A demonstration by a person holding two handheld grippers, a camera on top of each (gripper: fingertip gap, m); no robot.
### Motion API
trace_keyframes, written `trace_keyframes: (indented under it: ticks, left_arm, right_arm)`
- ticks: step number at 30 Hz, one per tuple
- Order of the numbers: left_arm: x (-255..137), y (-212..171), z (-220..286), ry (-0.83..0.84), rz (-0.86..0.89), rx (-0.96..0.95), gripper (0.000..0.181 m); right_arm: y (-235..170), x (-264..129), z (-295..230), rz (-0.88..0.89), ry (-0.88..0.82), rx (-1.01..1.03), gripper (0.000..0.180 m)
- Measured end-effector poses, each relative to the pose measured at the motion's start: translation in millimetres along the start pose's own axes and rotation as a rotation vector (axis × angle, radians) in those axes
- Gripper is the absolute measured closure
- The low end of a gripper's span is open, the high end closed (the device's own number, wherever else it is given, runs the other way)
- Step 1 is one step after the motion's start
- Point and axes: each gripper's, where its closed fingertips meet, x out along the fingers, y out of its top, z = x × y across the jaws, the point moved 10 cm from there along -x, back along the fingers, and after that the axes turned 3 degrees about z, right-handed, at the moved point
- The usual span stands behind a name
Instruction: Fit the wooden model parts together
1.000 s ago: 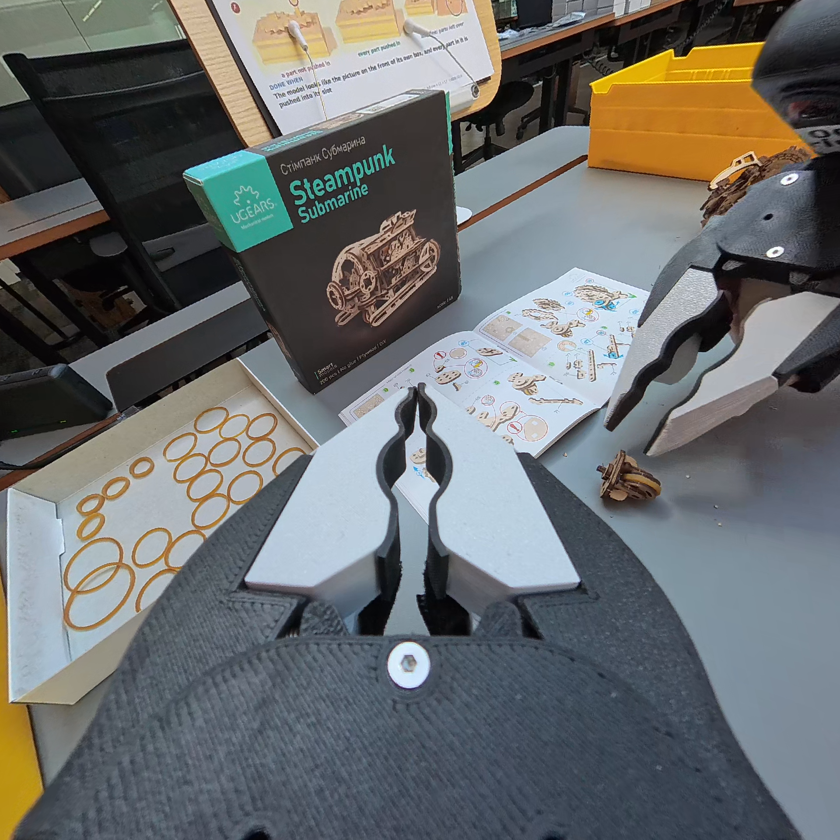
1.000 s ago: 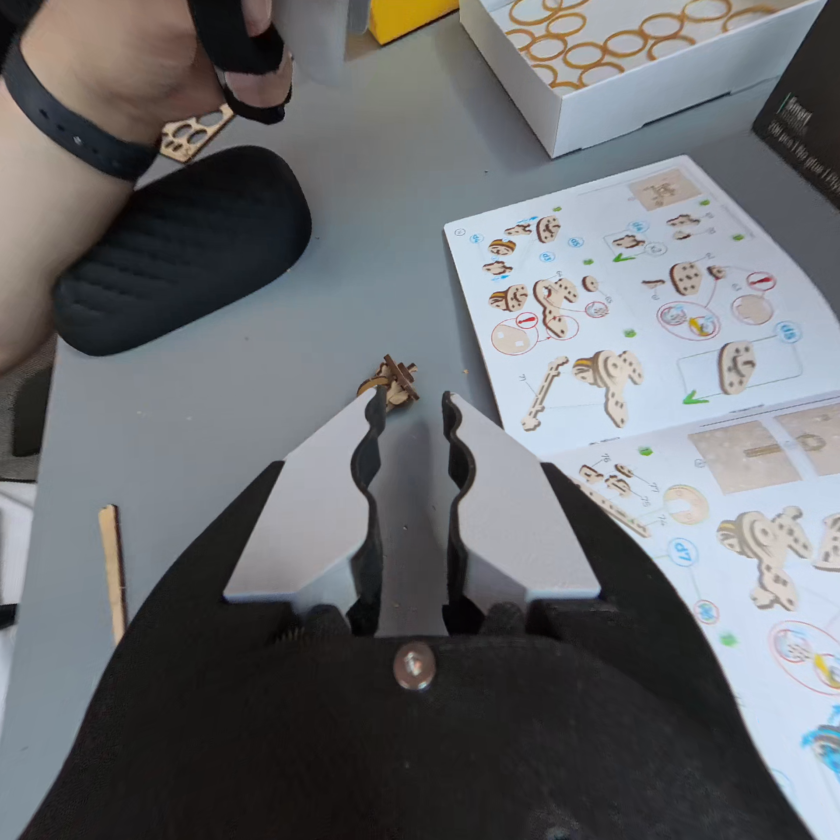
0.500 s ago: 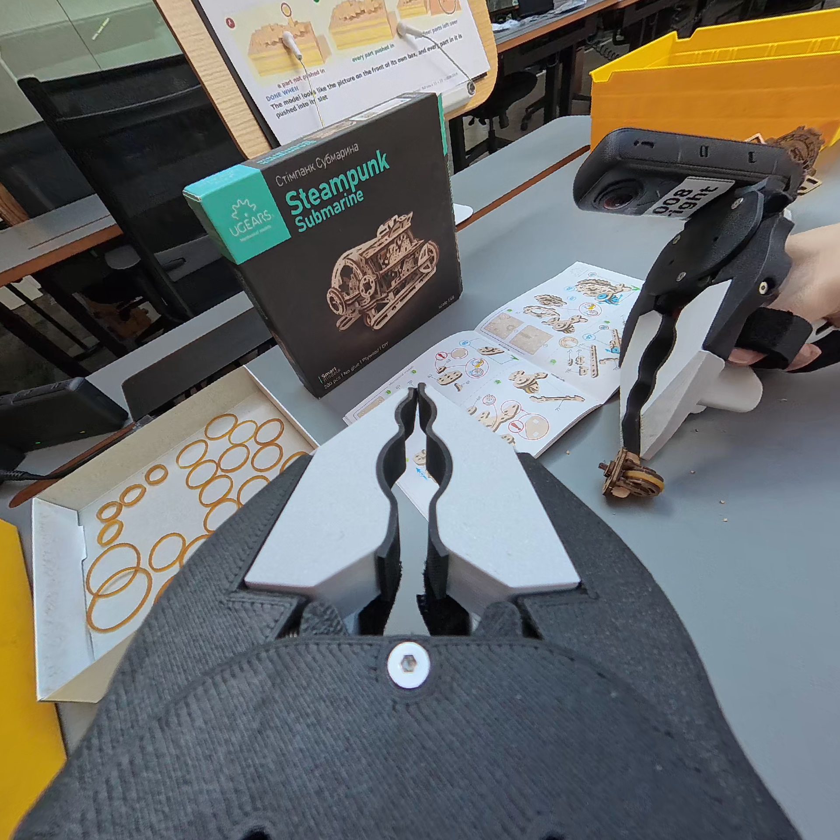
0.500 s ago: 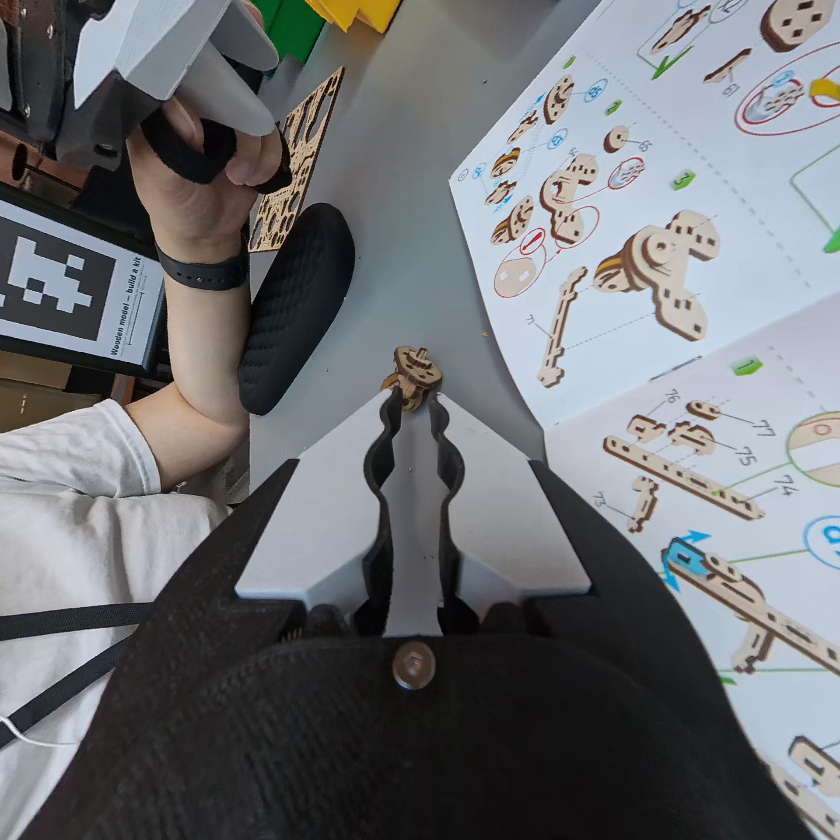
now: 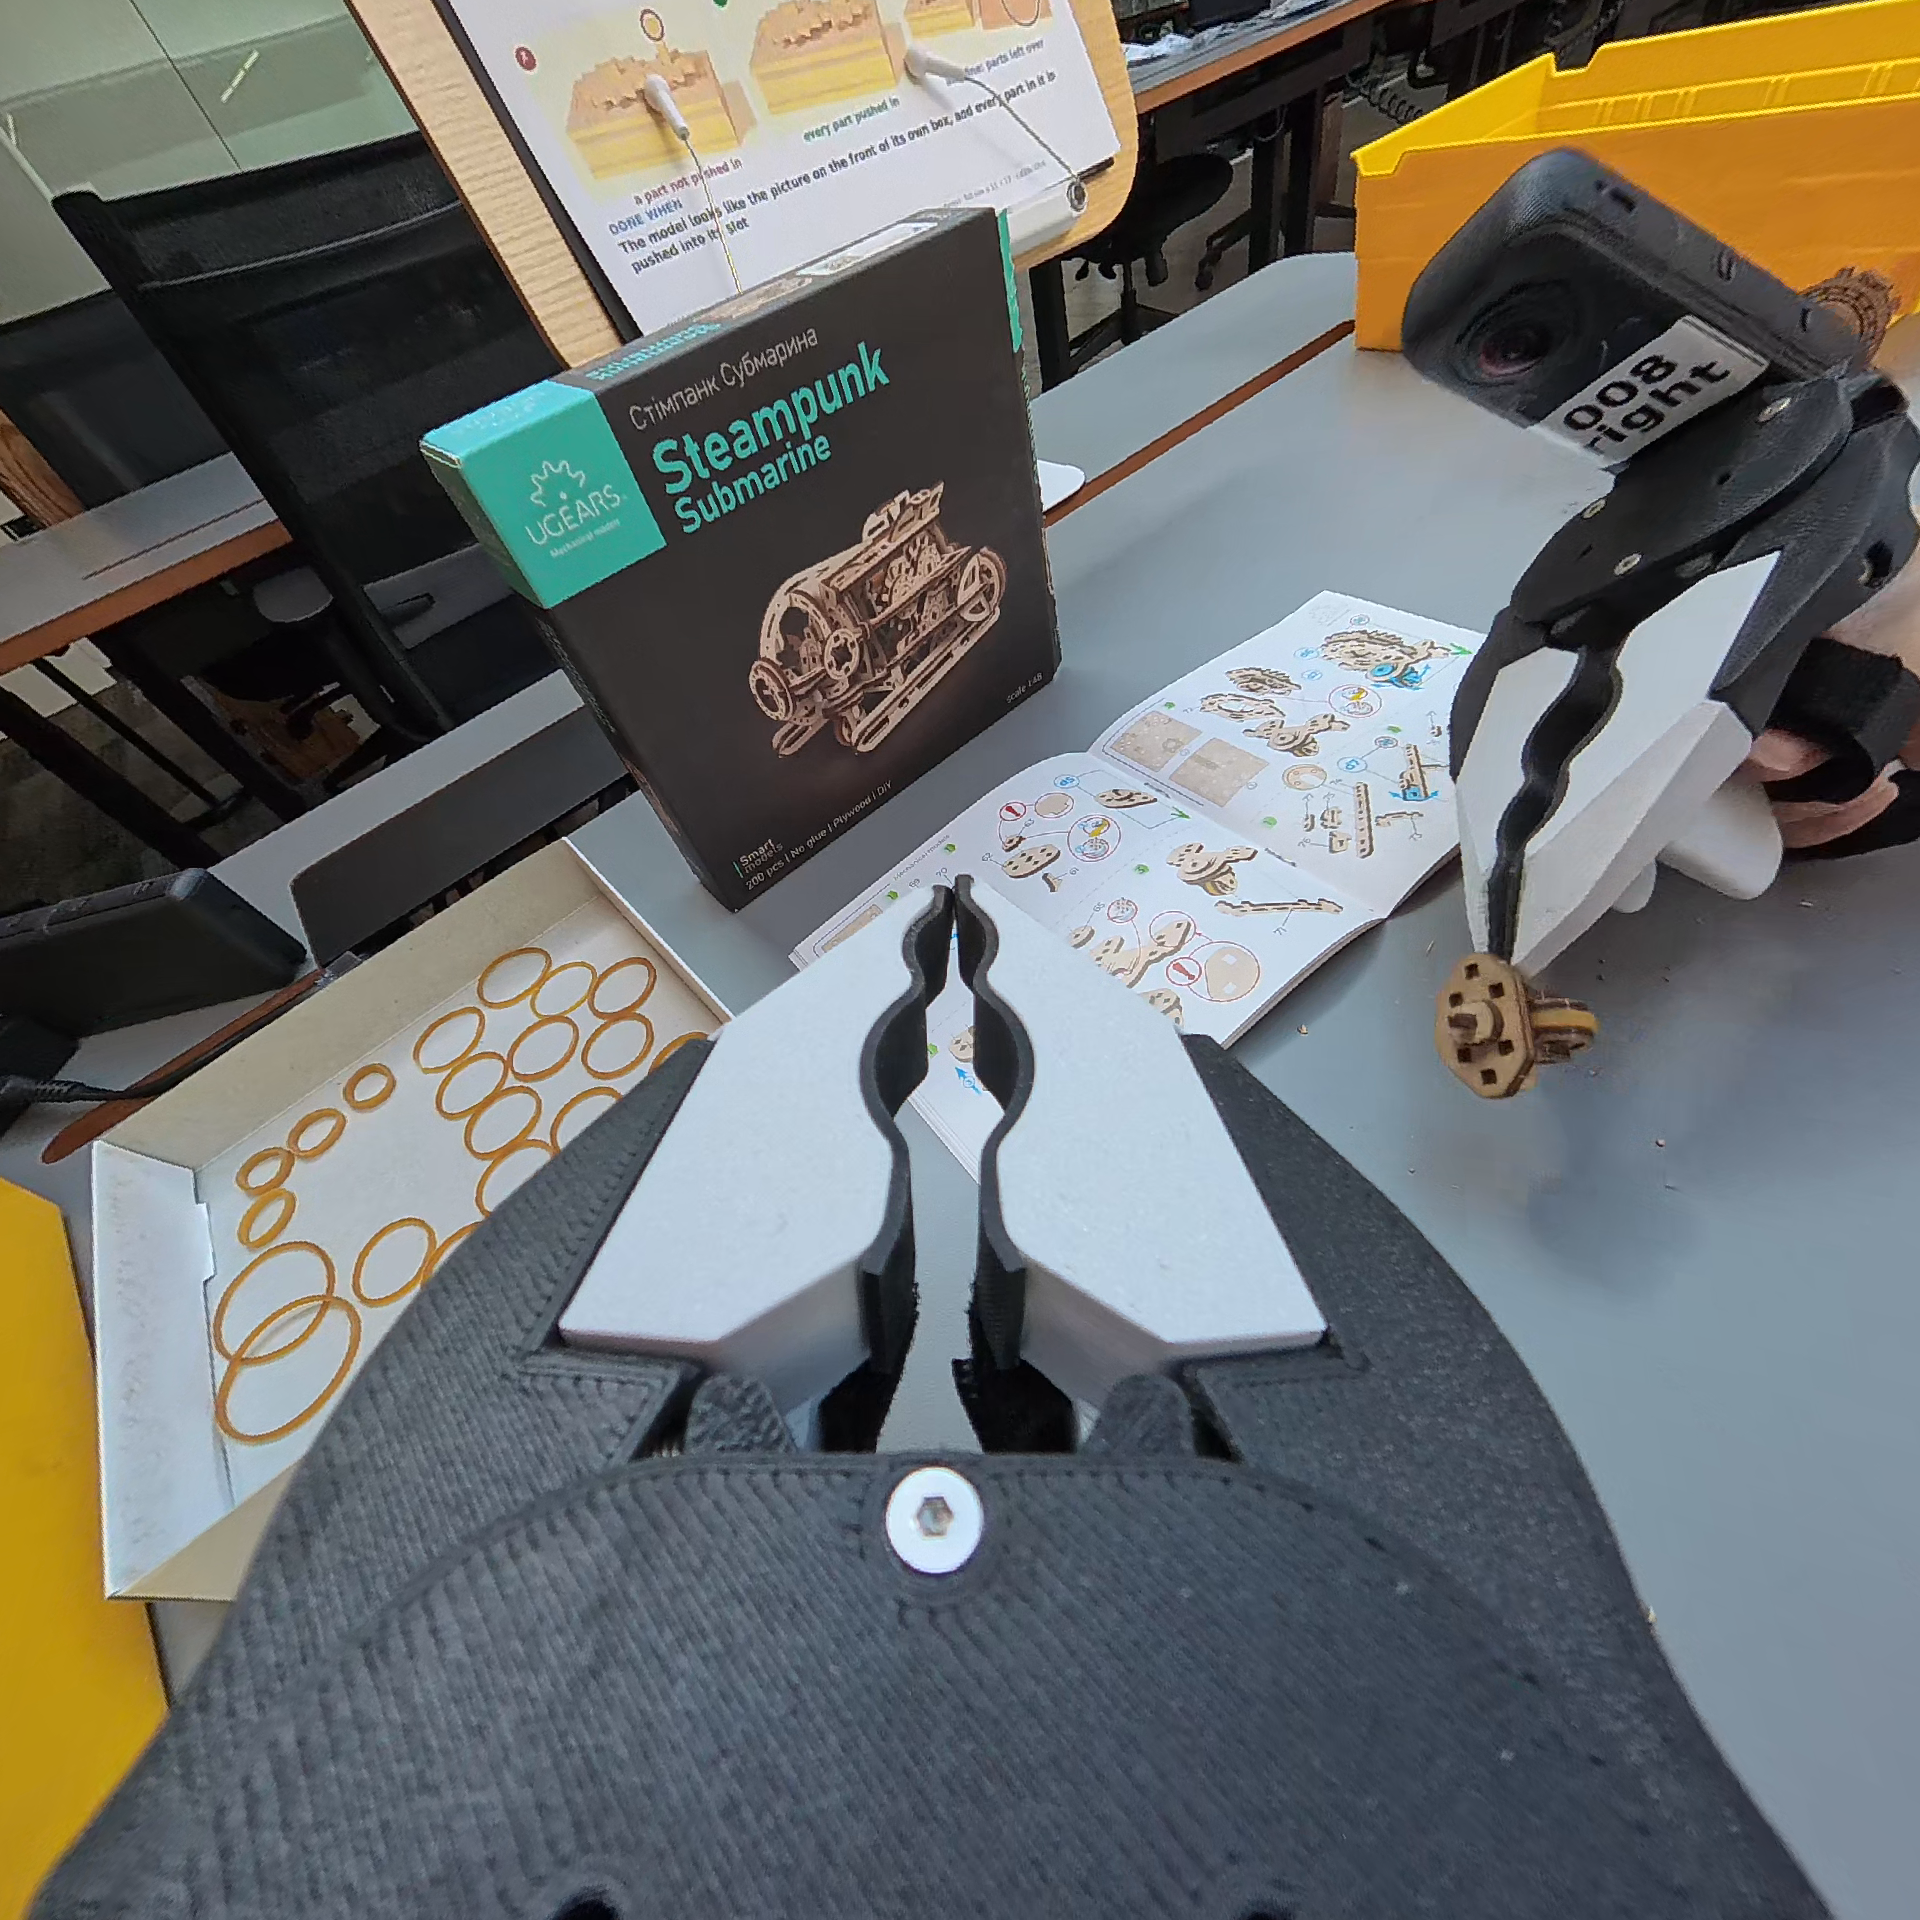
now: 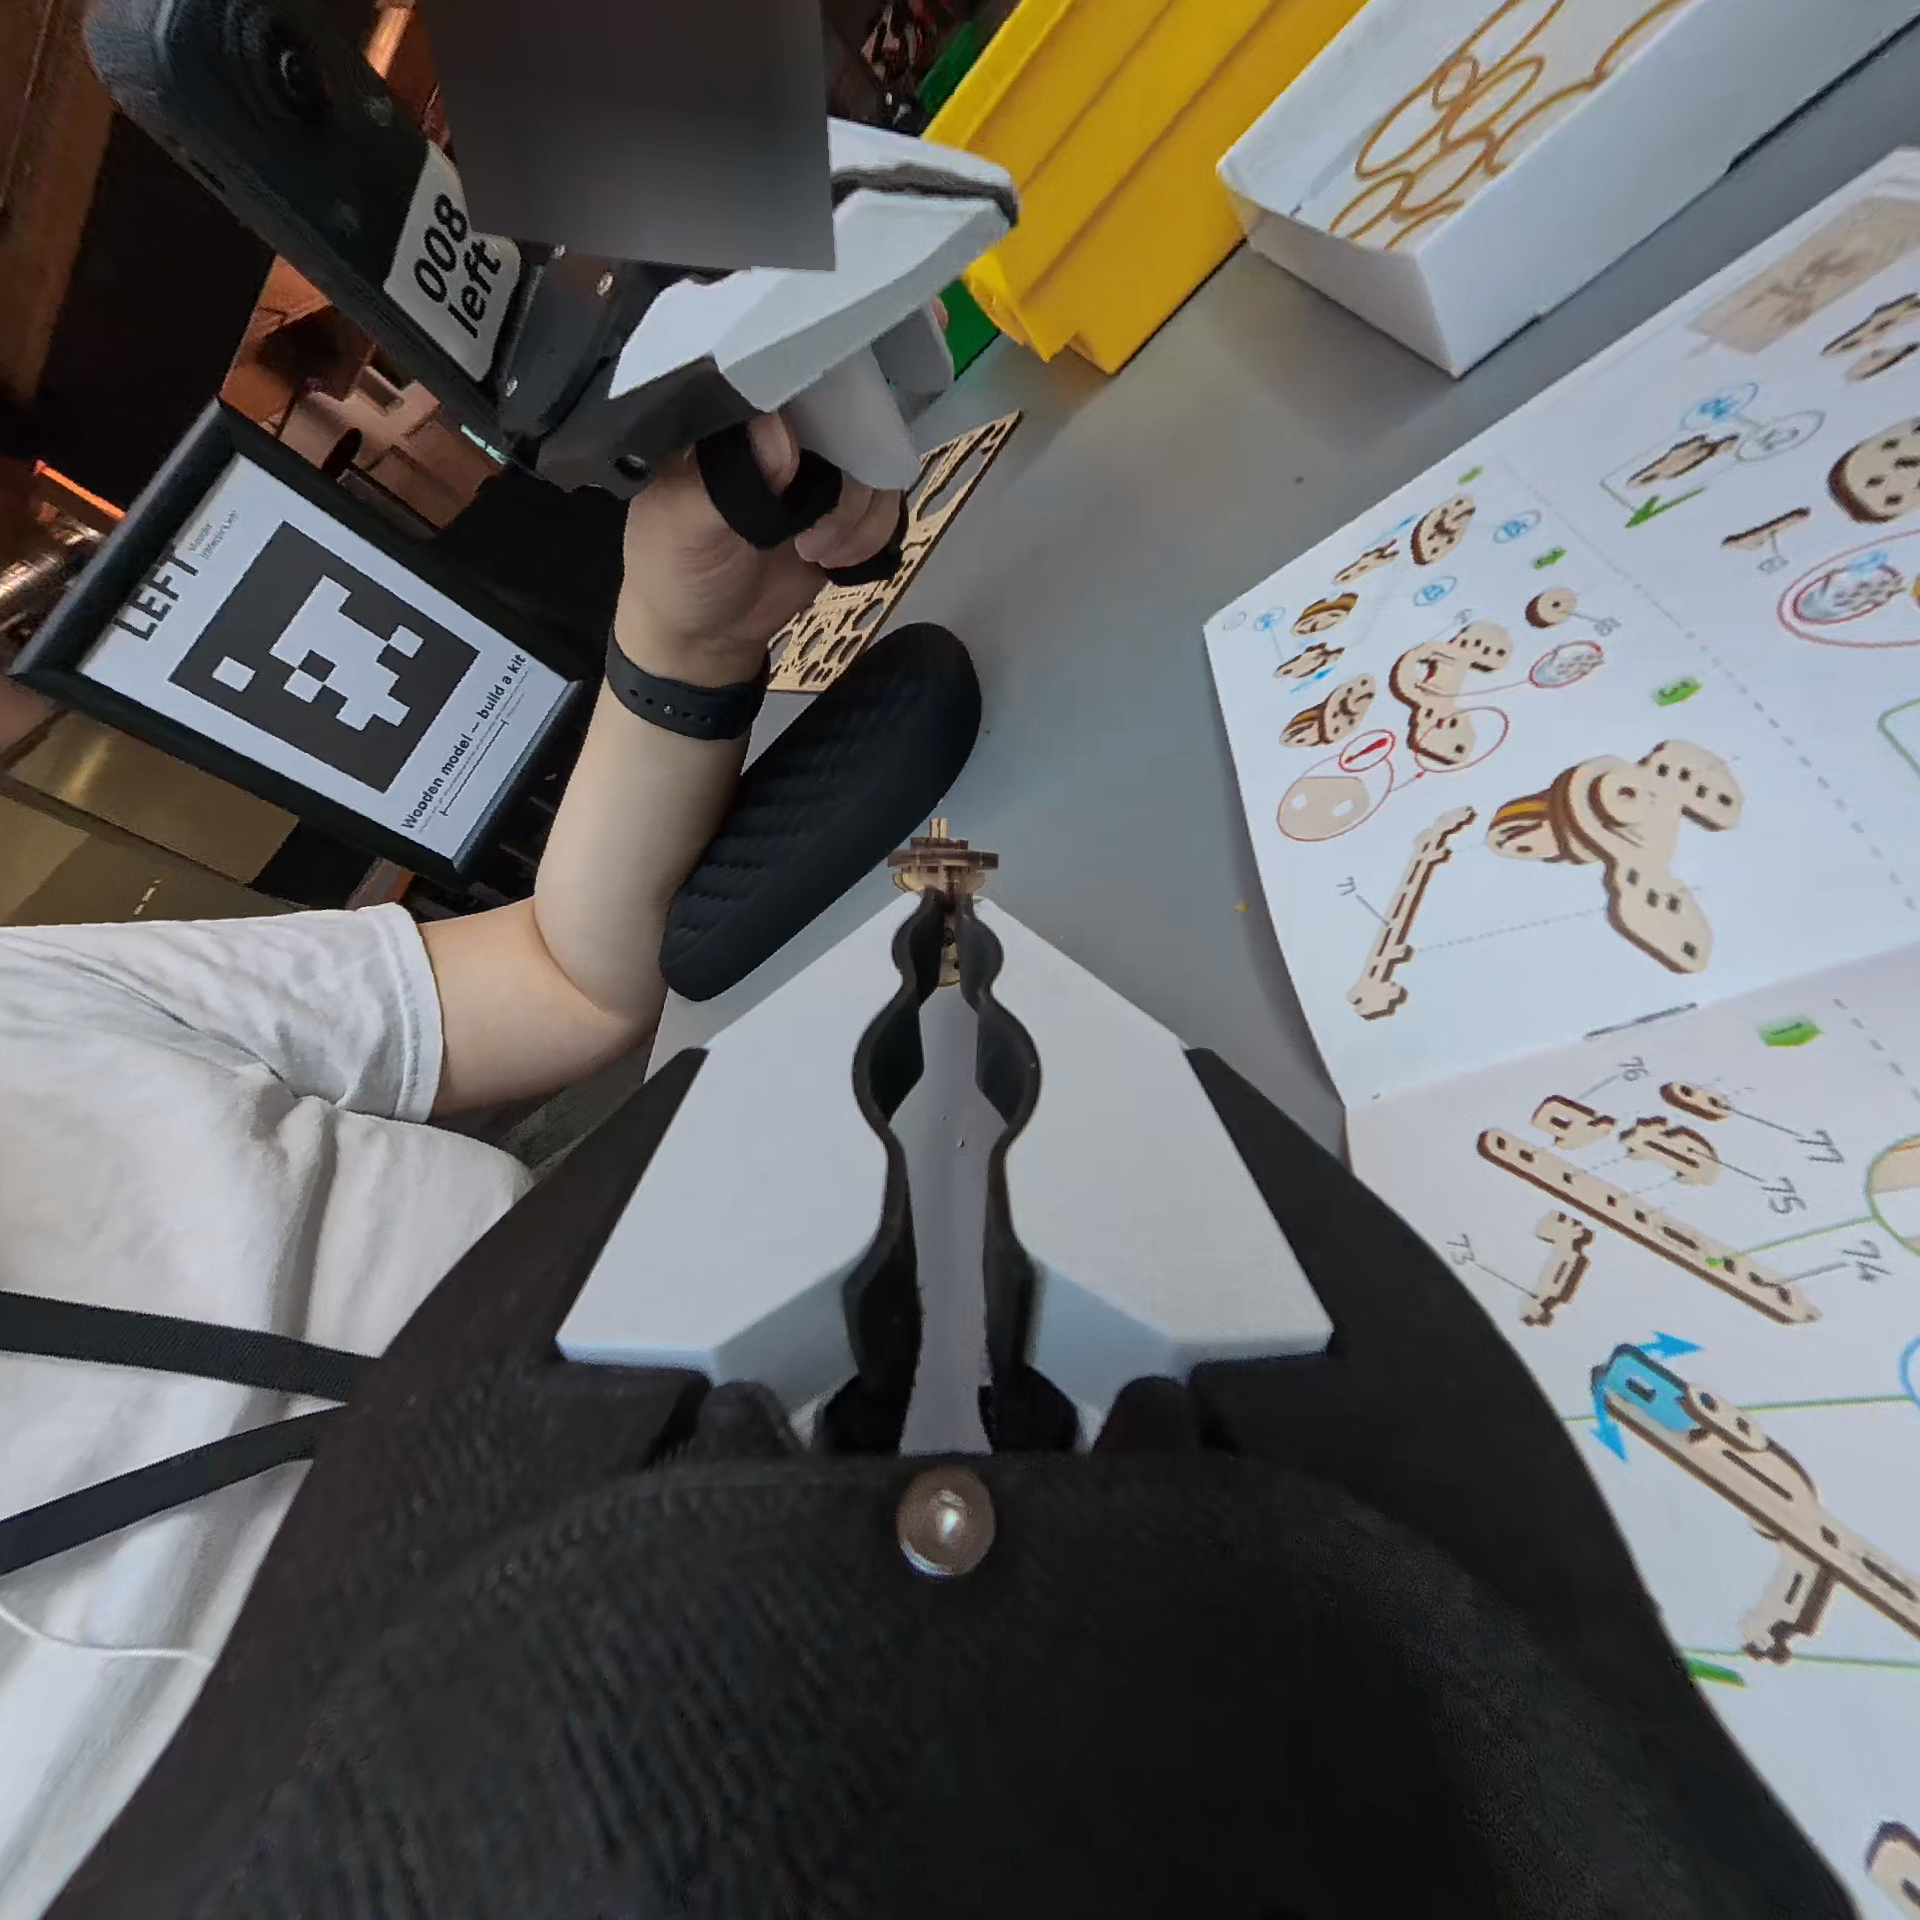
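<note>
The right gripper (image 5: 1496, 940) pinches the small pale plywood gear sub-assembly (image 5: 1496, 1029) by its thin edge, clear of the grey table (image 5: 1662, 1351). The left gripper (image 5: 956, 914) is closed on nothing. Judged light, stiff and brittle; better held across the flat discs.

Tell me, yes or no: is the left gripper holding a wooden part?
No: the left gripper is shut on nothing, while the small wooden assembly hangs from the right gripper.
</note>
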Motion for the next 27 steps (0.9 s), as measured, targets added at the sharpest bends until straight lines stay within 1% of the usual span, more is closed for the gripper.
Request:
trace_keyframes:
  ticks: [4,8,11,16,19,21,22,24,26,27]
  left_arm:
    - [-0.2,-0.4,-0.5,0.002,0.001,-0.002,0.181]
    - [-0.6,-0.3,-1.2,0.003,0.006,-0.006,0.181]
    - [-1.1,0.4,-0.8,0.002,0.012,-0.004,0.181]
    - [-1.1,0.7,-0.1,-0.002,0.015,-0.001,0.181]
    - [-1.4,1.2,0.7,-0.014,0.023,-0.006,0.181]
    - [-3.0,4.3,4.0,-0.090,0.066,-0.041,0.181]
    - [-4.7,7.0,8.2,-0.177,0.100,-0.068,0.178]
    - [-8.9,12.8,21.5,-0.413,0.158,-0.114,0.173]
    - [-13.3,20.0,35.2,-0.573,0.242,-0.130,0.155]
    - [-15.9,23.3,42.1,-0.644,0.282,-0.132,0.150]
  right_arm:
    - [11.4,-10.3,-12.3,0.175,-0.032,-0.135,0.180]
    - [15.7,-16.8,-25.0,0.281,0.004,-0.272,0.180]
    - [18.6,-21.9,-41.4,0.368,0.069,-0.441,0.180]
    - [15.9,-26.6,-68.3,0.425,0.104,-0.732,0.180]
    - [13.0,-23.5,-75.3,0.391,0.096,-0.799,0.180]
    - [11.7,-20.8,-74.4,0.368,0.116,-0.779,0.180]
    - [11.5,-19.3,-71.9,0.349,0.130,-0.744,0.180]
    - [11.2,-16.5,-66.1,0.314,0.193,-0.651,0.180]
    - [10.5,-13.0,-61.0,0.264,0.282,-0.521,0.180]
    - [10.0,-11.4,-59.3,0.244,0.334,-0.456,0.180]
